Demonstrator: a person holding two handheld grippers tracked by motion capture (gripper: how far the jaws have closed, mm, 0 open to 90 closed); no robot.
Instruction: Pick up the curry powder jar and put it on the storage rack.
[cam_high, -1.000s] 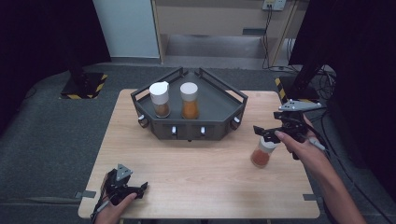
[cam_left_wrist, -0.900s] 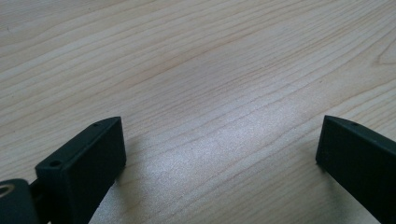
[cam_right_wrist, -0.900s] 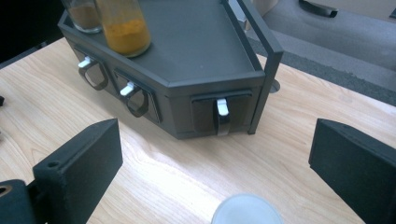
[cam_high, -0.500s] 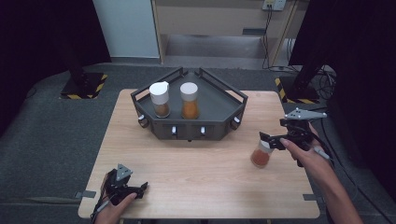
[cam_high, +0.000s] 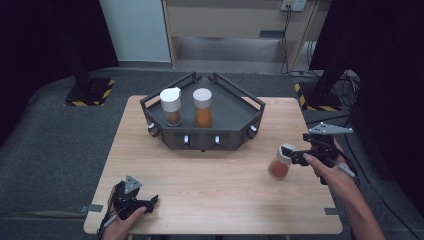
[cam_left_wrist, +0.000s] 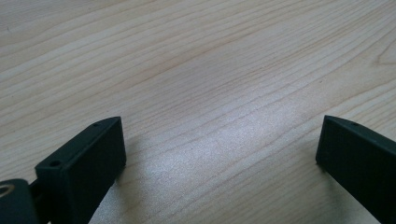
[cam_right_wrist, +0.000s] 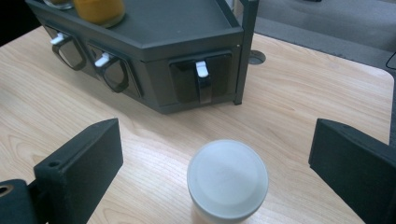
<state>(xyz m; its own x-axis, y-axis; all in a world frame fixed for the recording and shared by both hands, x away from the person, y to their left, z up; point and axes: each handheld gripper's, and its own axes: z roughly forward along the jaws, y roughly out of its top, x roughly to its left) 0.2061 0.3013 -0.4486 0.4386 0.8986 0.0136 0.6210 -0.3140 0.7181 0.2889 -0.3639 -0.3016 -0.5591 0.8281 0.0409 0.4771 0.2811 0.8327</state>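
- Wooden table (cam_high: 220, 175) holds a dark tray (cam_high: 235, 117).
- Right tongs (cam_high: 295, 157) have let go and backed off; jar (cam_high: 280, 162) stands between the wide jaws.
- Left tongs (cam_high: 142, 204) stay spread, resting.

two spice jars (cam_high: 171, 106) in a dark rack (cam_high: 235, 117) (wooden table (cam_high: 210, 185)).

No readable text, labels, brands or numbers on any surface.
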